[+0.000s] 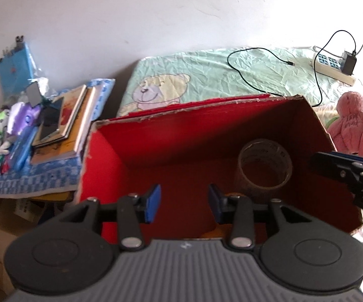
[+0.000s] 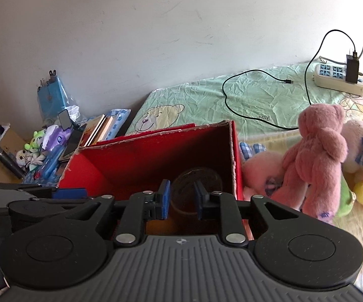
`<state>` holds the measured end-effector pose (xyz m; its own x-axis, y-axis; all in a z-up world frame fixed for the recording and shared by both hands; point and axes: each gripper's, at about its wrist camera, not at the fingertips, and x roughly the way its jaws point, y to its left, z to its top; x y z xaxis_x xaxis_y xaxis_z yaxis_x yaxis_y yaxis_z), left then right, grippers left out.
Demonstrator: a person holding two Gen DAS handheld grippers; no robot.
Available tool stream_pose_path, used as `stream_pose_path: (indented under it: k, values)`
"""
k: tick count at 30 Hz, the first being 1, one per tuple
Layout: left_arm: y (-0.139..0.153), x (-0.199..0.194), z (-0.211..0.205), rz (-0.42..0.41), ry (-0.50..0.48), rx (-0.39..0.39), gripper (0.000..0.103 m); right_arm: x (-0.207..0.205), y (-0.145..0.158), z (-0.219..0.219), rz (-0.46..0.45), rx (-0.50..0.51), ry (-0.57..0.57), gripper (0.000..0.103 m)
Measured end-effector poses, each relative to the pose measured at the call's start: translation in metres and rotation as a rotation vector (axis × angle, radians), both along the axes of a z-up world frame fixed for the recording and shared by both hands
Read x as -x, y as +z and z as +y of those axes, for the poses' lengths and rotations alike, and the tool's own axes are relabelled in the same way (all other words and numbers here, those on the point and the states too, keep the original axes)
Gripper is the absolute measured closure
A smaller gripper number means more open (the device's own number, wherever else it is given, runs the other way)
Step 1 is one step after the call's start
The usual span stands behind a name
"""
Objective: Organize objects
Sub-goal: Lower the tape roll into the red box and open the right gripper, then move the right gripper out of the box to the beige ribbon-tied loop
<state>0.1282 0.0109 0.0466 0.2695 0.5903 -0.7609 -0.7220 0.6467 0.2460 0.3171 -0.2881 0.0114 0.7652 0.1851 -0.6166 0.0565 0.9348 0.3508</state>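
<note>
Inside the red cardboard box [image 2: 141, 166] on the bed, a clear roll of packing tape [image 1: 265, 167] stands on edge. Both the left gripper [image 1: 184, 202] and the right gripper [image 2: 181, 198] hang open and empty; next, I'd reach right for the pink plush bear [image 2: 317, 156], squeezing its torso.

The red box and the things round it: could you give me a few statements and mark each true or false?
1. A roll of clear tape lies inside the red box. True.
2. The left tongs grip the tape. False: they are open and hold nothing.
3. The pink teddy bear is inside the box. False: it sits outside, beside it.
4. A black charger is plugged into the power strip. True.
</note>
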Motion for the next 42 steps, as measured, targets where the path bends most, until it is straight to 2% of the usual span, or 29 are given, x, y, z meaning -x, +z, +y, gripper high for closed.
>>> stream_pose_path:
  k: [4, 6, 8, 18, 31, 42]
  values:
    - [0.004, 0.006, -0.016, 0.005, 0.033, -0.03, 0.061, 0.017, 0.003, -0.005, -0.021, 0.002, 0.002, 0.077]
    - [0.007, 0.008, -0.024, 0.008, 0.05, -0.047, 0.06, 0.027, 0.006, -0.007, -0.041, -0.004, 0.006, 0.07]
    - [0.009, 0.01, -0.033, 0.015, 0.067, -0.069, 0.058, 0.035, 0.009, -0.009, -0.061, -0.012, 0.019, 0.067]
    - [0.01, 0.026, -0.075, 0.025, 0.167, -0.107, 0.057, 0.06, 0.013, -0.009, -0.06, -0.057, 0.162, 0.066]
    - [-0.007, 0.04, -0.098, 0.059, 0.273, -0.075, 0.053, 0.08, -0.002, -0.006, 0.008, -0.118, 0.284, 0.066]
    - [-0.033, 0.04, -0.098, 0.098, 0.283, 0.007, 0.053, 0.084, -0.032, -0.014, 0.131, -0.222, 0.263, 0.066]
